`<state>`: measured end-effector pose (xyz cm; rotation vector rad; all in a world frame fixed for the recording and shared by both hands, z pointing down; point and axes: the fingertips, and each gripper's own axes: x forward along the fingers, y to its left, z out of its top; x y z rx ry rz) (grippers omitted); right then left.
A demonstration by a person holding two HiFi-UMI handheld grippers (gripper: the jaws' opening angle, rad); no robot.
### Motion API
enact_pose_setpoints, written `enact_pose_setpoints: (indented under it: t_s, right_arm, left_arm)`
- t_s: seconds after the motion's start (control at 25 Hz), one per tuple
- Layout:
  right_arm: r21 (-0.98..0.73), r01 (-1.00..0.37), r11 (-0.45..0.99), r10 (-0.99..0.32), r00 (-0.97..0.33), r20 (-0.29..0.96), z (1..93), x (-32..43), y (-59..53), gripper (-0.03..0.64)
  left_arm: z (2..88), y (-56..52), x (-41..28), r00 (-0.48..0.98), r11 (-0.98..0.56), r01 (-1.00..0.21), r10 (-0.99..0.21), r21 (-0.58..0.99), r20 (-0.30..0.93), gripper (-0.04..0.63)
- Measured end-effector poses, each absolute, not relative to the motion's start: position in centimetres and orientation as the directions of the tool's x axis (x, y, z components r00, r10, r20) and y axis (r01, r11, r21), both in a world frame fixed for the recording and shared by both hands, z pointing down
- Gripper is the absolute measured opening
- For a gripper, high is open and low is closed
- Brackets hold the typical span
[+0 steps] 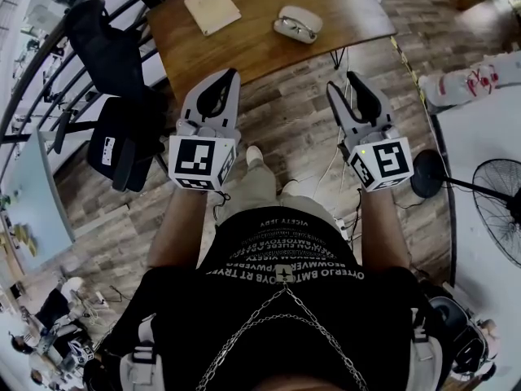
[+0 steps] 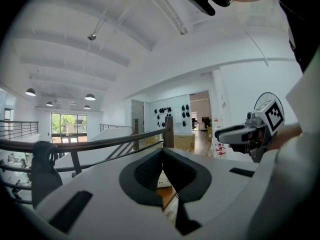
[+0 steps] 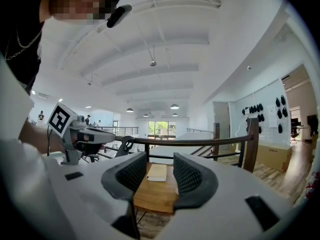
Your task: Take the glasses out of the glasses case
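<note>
Person stands short of the table [image 1: 252, 35] with a gripper in each hand, both over the floor [image 1: 285, 129], neither at the tabletop. Left gripper [image 1: 224, 78]: jaws closed tip to tip, nothing between them. Right gripper [image 1: 346, 84]: jaws apart, empty; its own view shows the table edge and a tan pad [image 3: 157, 172] through the gap. Open white case [image 1: 297, 24] lies on the right part of the table, glasses [image 1: 291, 29] inside it, well apart from both grippers. The pad sits left of the case. Black chair [image 1: 110, 55] at the table's left, fan [image 1: 498, 210] at far right
</note>
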<state>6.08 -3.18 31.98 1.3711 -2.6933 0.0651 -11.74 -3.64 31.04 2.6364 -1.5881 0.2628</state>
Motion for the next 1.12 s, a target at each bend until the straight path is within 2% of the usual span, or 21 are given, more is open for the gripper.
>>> enact_pose_setpoints:
  t_s: [1.12]
  right_arm:
    - [0.015,-0.812,0.584,-0.807,-0.578,0.123,31.8,6.3,-4.4,0.158]
  left_arm:
    - [30.9,-4.8,-11.4,0.467,-0.482,-0.874,-0.866,-0.053,0.177,0.025]
